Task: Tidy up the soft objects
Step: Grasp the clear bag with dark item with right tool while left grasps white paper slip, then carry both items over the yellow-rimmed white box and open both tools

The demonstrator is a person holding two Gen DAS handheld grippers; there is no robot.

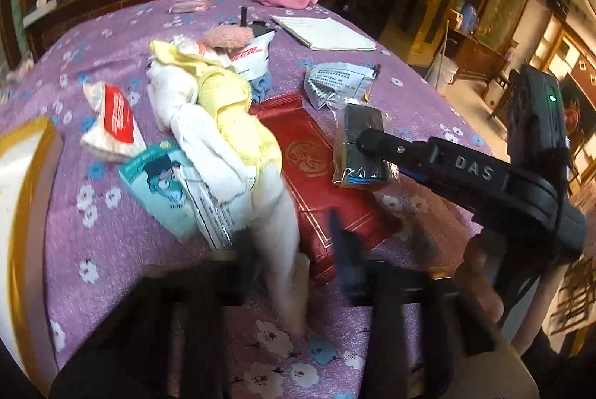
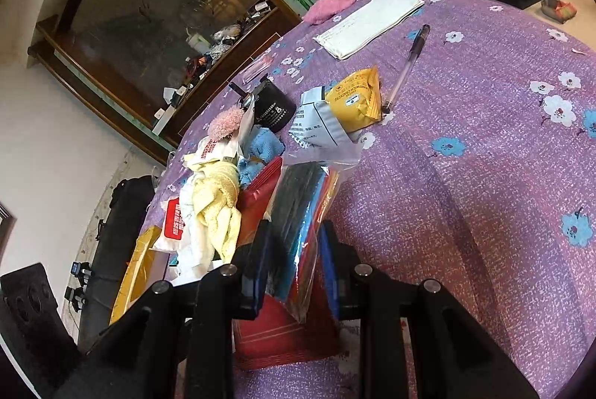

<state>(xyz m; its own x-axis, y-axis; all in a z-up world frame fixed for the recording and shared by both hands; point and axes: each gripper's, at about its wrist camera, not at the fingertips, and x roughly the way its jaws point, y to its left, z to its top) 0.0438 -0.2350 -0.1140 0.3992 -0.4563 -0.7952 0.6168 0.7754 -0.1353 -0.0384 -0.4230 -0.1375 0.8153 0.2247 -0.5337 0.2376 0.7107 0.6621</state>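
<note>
A knotted bundle of white and yellow towels (image 1: 219,123) lies across the purple flowered tablecloth (image 1: 111,250). My left gripper (image 1: 294,250) sits over the bundle's white tail, blurred, so its grip is unclear. My right gripper (image 2: 294,250) is closed on a clear bag of dark and blue cloth (image 2: 298,213), also seen in the left wrist view (image 1: 361,146), held over a red packet (image 1: 316,175). A blue towel (image 2: 260,153), a pink fluffy item (image 2: 225,123) and a pink cloth (image 2: 331,4) lie farther back.
Tissue packs (image 1: 111,120), a teal carton (image 1: 160,183), a grey foil pouch (image 2: 316,120), a yellow cracker pack (image 2: 357,97), a pen (image 2: 406,67), a white folded paper (image 2: 368,23) and a black jar (image 2: 272,108) lie around. A white, gold-rimmed container (image 1: 22,213) stands left.
</note>
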